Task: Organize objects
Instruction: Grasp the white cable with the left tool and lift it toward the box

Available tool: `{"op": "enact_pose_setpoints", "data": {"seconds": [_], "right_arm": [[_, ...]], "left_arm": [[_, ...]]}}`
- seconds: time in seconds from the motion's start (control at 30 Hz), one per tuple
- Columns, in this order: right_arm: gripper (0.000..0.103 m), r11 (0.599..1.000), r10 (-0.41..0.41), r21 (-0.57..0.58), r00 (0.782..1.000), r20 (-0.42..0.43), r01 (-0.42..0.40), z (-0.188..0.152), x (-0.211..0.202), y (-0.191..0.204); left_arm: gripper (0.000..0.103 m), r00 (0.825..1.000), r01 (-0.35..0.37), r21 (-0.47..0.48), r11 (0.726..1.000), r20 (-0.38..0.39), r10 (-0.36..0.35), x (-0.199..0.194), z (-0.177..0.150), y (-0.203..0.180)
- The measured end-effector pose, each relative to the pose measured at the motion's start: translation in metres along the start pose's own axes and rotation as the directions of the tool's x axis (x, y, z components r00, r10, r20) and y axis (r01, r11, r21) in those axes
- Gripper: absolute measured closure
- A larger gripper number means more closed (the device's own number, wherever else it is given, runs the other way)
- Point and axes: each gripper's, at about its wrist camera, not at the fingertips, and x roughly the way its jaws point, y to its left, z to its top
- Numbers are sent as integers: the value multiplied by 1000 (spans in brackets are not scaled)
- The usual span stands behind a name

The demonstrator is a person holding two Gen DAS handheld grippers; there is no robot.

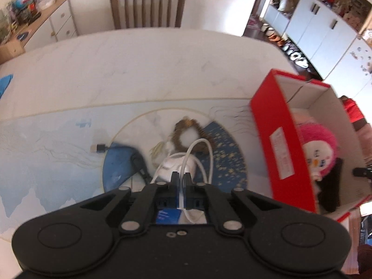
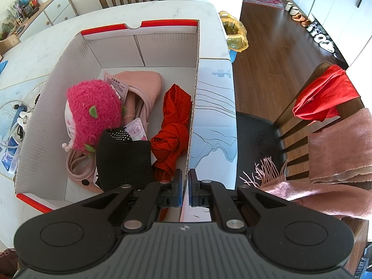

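My left gripper (image 1: pixel 181 178) is shut on a white cable (image 1: pixel 210 155) that loops up from a white charger (image 1: pixel 173 166) on the table mat. A brown furry ring (image 1: pixel 187 137) lies just beyond it. A black cable with a plug (image 1: pixel 100 148) lies to the left. My right gripper (image 2: pixel 185 181) is shut on the right wall of the red-and-white cardboard box (image 2: pixel 194 107). Inside the box are a pink plush toy (image 2: pixel 93 114), pink slippers (image 2: pixel 141 88), a black knitted item (image 2: pixel 124 160) and a red cloth (image 2: pixel 175 123). The box (image 1: pixel 276 144) stands right of the left gripper.
The white marble table (image 1: pixel 139 65) carries a pale blue printed mat (image 1: pixel 46 144). A wooden chair (image 1: pixel 148 4) stands at the far side. To the right a chair (image 2: pixel 302 121) holds a red cloth and a pink scarf (image 2: pixel 337 153). A yellow-bagged bin (image 2: pixel 234 34) stands beyond the table's corner.
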Motion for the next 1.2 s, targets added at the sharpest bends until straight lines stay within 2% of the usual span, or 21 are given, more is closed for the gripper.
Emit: {"op": "enact_pose_setpoints", "data": {"seconds": [0.47, 0.8, 0.93, 1.2], "right_arm": [[99, 1000, 3, 6, 1000, 1, -3, 1, 0, 0], [99, 1000, 3, 6, 1000, 1, -3, 0, 0, 0], [99, 1000, 2, 6, 1000, 1, -2, 0, 0, 0], [99, 1000, 3, 7, 1000, 1, -3, 1, 0, 0]], "left_arm": [[102, 989, 58, -1, 998, 136, -58, -74, 25, -21], [102, 971, 115, 117, 987, 197, -136, -113, 56, -64], [102, 960, 157, 193, 969, 201, -196, -119, 68, -96], [102, 933, 253, 324, 912, 168, -319, -110, 83, -173]]}}
